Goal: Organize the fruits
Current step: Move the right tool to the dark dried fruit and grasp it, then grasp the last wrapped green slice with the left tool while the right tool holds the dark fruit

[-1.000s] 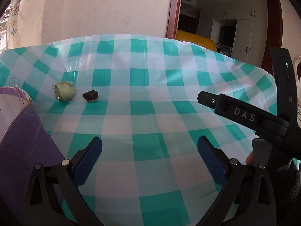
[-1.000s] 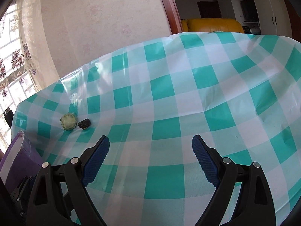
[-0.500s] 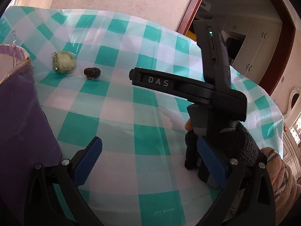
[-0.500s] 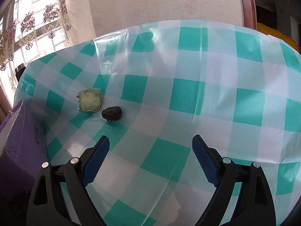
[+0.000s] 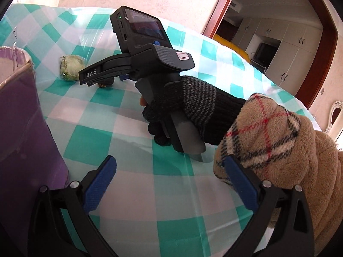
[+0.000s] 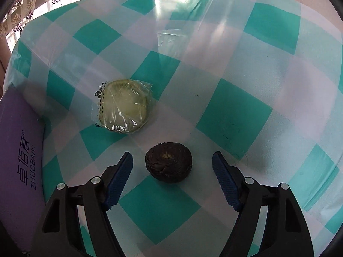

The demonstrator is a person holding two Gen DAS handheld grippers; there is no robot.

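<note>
A table (image 6: 246,111) under a teal-and-white checked cloth with a clear plastic cover fills the view below both claws. To the left of the right gripper (image 6: 172,167) stands a purple box (image 6: 19,150) printed with white lettering; in the left wrist view the same box rises just left of the left gripper (image 5: 169,180). The left gripper's blue pads stand wide apart with only cloth between them. Ahead of it, a gloved hand (image 5: 184,107) in a tan plaid sleeve (image 5: 268,141) grips the right gripper's handle. A wrapped pale green fruit (image 6: 125,106) lies ahead and left of the right gripper. A small dark brown fruit (image 6: 169,162) sits between the right gripper's closing jaws, both pads apart from it.
</note>
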